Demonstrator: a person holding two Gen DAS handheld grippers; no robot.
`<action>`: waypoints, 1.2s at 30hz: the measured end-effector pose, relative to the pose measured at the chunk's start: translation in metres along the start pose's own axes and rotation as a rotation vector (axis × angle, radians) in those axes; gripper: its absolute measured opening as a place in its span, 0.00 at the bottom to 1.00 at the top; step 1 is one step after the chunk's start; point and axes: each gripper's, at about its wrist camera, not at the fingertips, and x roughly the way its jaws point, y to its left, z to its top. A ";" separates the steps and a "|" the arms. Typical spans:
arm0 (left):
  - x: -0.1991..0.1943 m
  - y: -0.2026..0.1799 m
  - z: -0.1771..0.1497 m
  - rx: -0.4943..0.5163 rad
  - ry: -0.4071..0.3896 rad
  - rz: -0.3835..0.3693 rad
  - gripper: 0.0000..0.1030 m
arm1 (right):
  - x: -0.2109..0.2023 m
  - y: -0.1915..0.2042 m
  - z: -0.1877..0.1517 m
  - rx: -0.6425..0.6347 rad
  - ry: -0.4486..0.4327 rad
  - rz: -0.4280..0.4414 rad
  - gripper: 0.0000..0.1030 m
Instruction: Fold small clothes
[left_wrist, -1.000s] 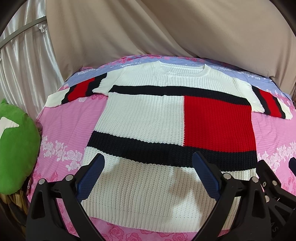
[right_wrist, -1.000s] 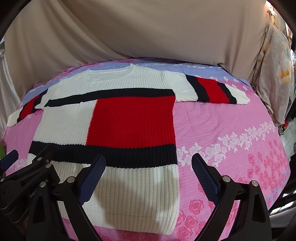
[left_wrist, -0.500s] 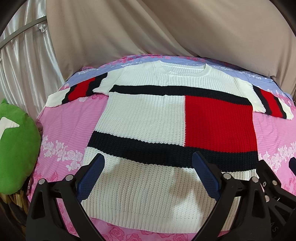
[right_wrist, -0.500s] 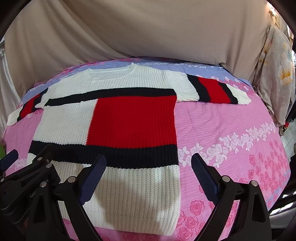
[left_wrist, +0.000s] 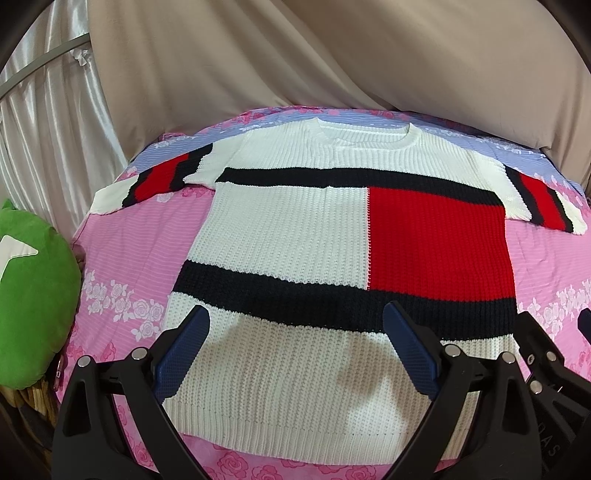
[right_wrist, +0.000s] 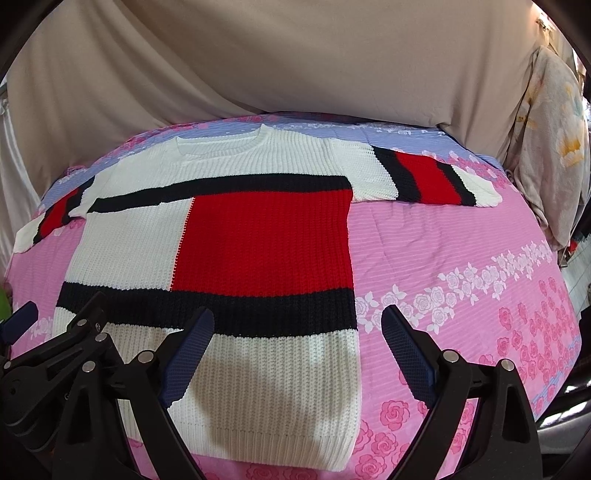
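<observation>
Almost nothing has changed over the last second: the sweater (left_wrist: 332, 258) lies spread flat, front up, on the pink flowered bedsheet (right_wrist: 461, 258), both sleeves out to the sides, only drifting a touch in each view as the hands shift slightly. The left gripper (left_wrist: 295, 350) hovers above the hem with its jaws wide apart and empty; the right gripper (right_wrist: 297, 350) does the same over the sweater's right lower corner. No fold has begun, so the first grasp is probably next.

The right tool (right_wrist: 297, 350) hangs wide apart over the flat sweater's (right_wrist: 236, 258) white hem on the pink sheet (right_wrist: 461, 258).
</observation>
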 end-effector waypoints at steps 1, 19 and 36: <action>0.000 0.000 0.000 0.000 0.000 0.000 0.90 | 0.000 0.000 0.000 0.000 0.000 0.000 0.89; 0.001 0.000 0.001 0.002 0.002 0.003 0.90 | 0.002 -0.001 0.002 0.001 0.005 0.002 0.89; 0.016 -0.001 0.016 -0.008 0.005 0.014 0.92 | 0.039 -0.036 0.022 0.093 0.050 0.055 0.86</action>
